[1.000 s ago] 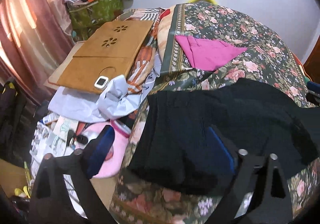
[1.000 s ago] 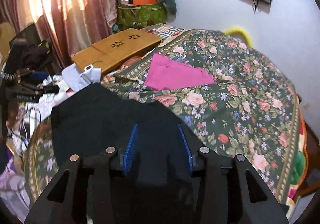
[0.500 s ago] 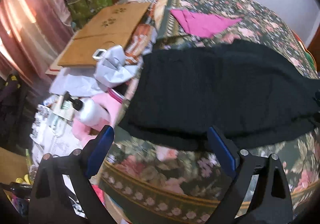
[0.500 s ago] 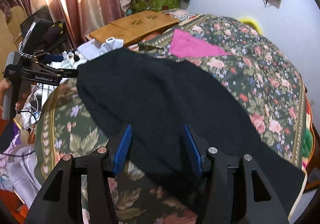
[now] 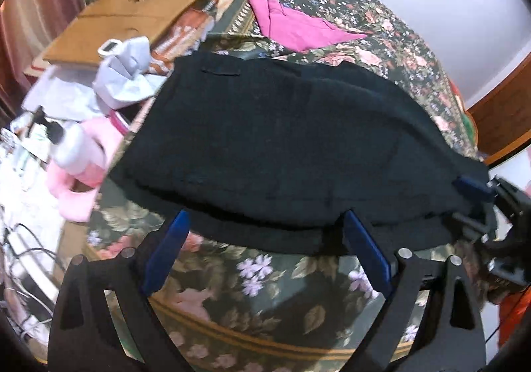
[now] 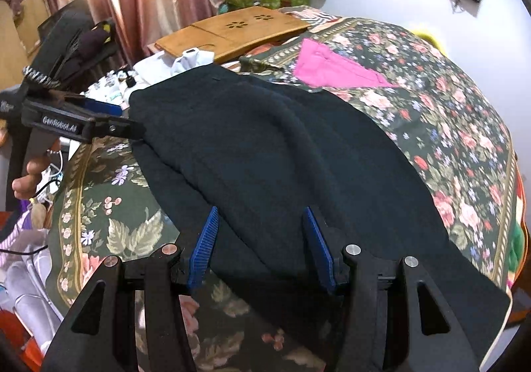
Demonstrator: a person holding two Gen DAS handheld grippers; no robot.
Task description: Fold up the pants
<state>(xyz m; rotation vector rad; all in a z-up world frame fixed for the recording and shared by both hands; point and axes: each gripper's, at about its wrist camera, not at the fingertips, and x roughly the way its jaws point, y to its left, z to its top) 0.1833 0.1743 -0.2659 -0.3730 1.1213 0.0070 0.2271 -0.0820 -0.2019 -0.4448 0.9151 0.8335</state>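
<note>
The black fabric pants [image 5: 285, 146] lie spread flat across the frame centre on my floral bedspread [image 5: 259, 292]. My left gripper [image 5: 265, 232] stands wide apart at their near edge, clamping nothing. My right gripper [image 6: 262, 232] has just been opening; cloth lies between its blue pads [image 6: 204, 244], unpinched

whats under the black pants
The black pants lie flat on a dark green floral bedspread. Whatever sits directly beneath their middle is covered.

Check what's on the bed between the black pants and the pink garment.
Only bare floral bedspread. In the right wrist view a strip of it separates the black pants from the pink garment; the left wrist view shows the same gap.
</note>
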